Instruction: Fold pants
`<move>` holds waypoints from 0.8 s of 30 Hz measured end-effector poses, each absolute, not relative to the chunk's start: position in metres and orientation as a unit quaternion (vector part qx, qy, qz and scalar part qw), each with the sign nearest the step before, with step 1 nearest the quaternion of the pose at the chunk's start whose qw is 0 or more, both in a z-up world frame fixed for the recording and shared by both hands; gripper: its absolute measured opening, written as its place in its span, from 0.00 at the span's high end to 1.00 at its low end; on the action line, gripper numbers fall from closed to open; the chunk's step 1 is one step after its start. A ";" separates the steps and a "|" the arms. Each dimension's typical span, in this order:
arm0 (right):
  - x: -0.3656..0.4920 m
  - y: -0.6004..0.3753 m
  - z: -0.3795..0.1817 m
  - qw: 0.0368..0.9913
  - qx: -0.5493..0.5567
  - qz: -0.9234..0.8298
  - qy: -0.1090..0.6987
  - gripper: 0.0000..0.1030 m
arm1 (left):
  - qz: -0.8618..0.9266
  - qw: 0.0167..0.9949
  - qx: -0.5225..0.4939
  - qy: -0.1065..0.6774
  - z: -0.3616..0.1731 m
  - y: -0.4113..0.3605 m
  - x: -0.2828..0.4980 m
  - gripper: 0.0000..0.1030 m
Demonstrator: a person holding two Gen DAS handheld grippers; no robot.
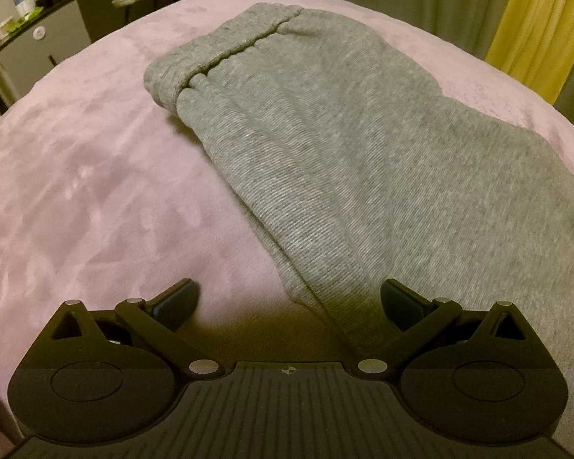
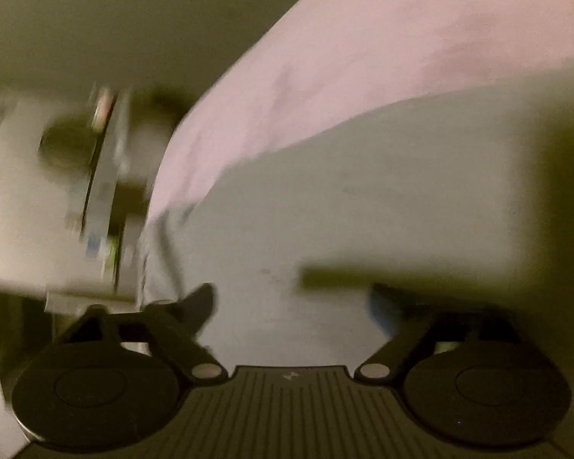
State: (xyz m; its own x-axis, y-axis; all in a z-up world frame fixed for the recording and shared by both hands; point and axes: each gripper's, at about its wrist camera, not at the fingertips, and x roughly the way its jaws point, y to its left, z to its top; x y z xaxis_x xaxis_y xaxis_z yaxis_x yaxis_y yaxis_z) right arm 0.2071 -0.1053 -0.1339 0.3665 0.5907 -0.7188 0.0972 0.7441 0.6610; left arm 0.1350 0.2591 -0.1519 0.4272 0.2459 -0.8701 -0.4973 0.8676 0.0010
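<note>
Grey sweatpants (image 1: 344,145) lie on a pink blanket (image 1: 88,176), waistband at the far end and fabric running toward me on the right. My left gripper (image 1: 291,298) is open and low over the blanket; a narrow fold of the pants reaches between its fingers near the right finger (image 1: 401,302). In the blurred right wrist view the pants (image 2: 363,210) fill the middle. My right gripper (image 2: 294,302) is open just above that fabric, with nothing between its fingers.
The pink blanket (image 2: 363,57) covers a bed. A dark cabinet with small items (image 1: 30,30) stands at the far left, a yellow curtain (image 1: 535,30) at the far right. Blurred furniture (image 2: 95,191) sits left of the bed edge.
</note>
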 end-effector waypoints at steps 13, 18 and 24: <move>0.093 -0.207 -0.117 0.865 0.096 -0.060 0.489 0.04 | 0.154 0.881 -0.008 0.447 -0.101 0.148 0.166 0.00; 0.088 -0.219 -0.123 0.868 0.109 -0.052 0.481 0.04 | 0.097 0.867 0.053 0.486 -0.125 0.076 0.208 0.00; 0.064 -0.251 -0.130 0.871 0.089 -0.009 0.482 0.04 | 0.100 0.856 0.062 0.504 -0.144 0.070 0.195 0.00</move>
